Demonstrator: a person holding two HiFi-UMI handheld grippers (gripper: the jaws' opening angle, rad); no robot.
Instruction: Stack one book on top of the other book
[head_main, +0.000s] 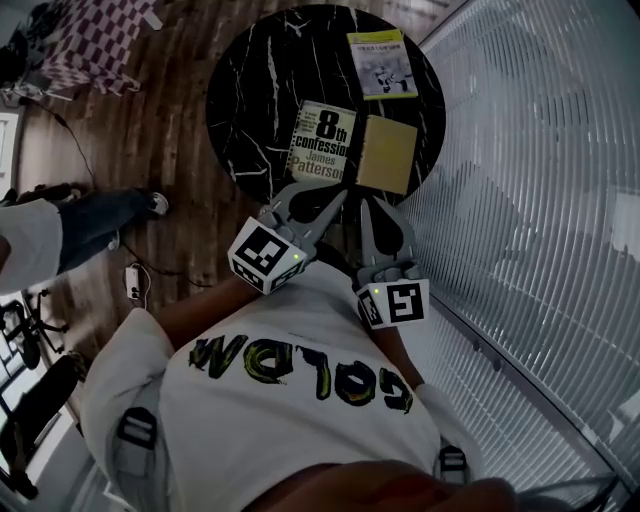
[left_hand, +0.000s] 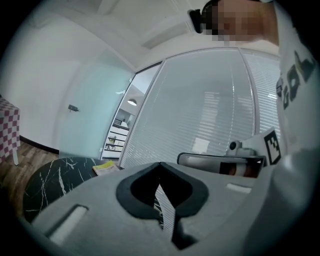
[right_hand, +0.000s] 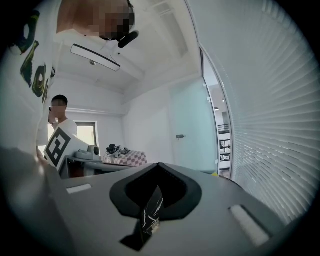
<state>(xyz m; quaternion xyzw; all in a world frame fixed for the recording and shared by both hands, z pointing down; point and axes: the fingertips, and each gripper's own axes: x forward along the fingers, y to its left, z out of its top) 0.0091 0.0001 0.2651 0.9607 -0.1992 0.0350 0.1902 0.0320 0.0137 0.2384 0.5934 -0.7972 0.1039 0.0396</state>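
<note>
Three books lie on the round black marble table (head_main: 250, 90). A white "8th confession" paperback (head_main: 323, 141) lies at the near edge, touching a plain tan book (head_main: 388, 153) on its right. A yellow-green book (head_main: 380, 63) lies apart at the far side. My left gripper (head_main: 335, 196) is shut and empty, its tip just short of the paperback's near edge. My right gripper (head_main: 368, 205), also shut and empty, hangs beside it below the tan book. In the left gripper view the shut gripper (left_hand: 160, 170) points level past the table (left_hand: 50, 175) and the yellow-green book (left_hand: 106, 167). The right gripper (right_hand: 159, 170) also shows shut.
A slatted glass wall (head_main: 540, 200) runs close along the table's right side. The floor on the left is wood (head_main: 170, 130), with a person's leg and shoe (head_main: 120, 215) and a cable. A checkered-cloth table (head_main: 90, 40) stands at the far left, and a person (right_hand: 60, 112) stands behind.
</note>
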